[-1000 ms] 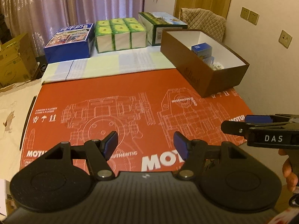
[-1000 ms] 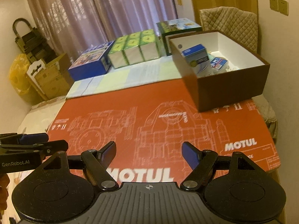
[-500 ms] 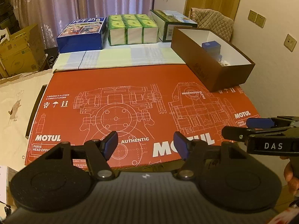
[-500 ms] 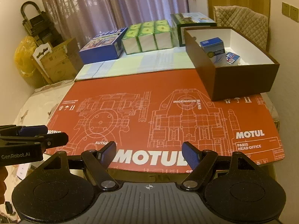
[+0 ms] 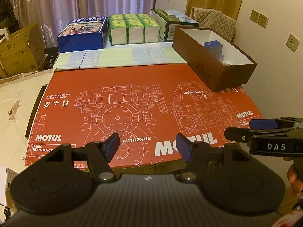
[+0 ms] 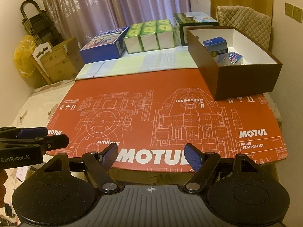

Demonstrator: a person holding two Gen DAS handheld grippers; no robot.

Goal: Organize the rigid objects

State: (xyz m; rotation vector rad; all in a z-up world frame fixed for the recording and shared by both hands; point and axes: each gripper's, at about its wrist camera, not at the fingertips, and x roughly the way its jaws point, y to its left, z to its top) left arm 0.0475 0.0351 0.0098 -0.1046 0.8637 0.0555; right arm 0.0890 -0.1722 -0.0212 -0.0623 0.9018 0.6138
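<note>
Both grippers held low at the near edge of the red printed mat (image 5: pixel 132 87), nothing in either. Left gripper (image 5: pixel 147 147): tongs apart, empty. Right gripper (image 6: pixel 150 154): tongs apart, empty.

Task items: small blue carton (image 6: pixel 215 46) stands inside the brown open box (image 6: pixel 244 81), near its left wall; a smaller blue packet (image 6: pixel 234 56) lies just beside it on the box floor. From the left wrist view only the carton's top shows above the box wall. The box sits at the far right corner of the mat.

Far edge, on the pale striped cloth (image 5: pixel 121 56): blue game box (image 5: pixel 83 32) at left, block of 6 green-topped packs (image 5: pixel 134 29) in the middle, dark green box (image 5: pixel 174 23) at right, touching or nearly touching the brown box's far end.

Mat surface carries no loose item in either view. Judgement: sorting looks largely finished, or the next piece lies out of frame.

If another piece is to go in, approach the brown box from above, not across the near wall, and set down in the bare white floor at the near right end, well apart from the carton. Keep the tongs wide until square to the item's flat faces; rigid cartons slip if pinched on a corner. Hold the 2 grippers apart to avoid a clash.
</note>
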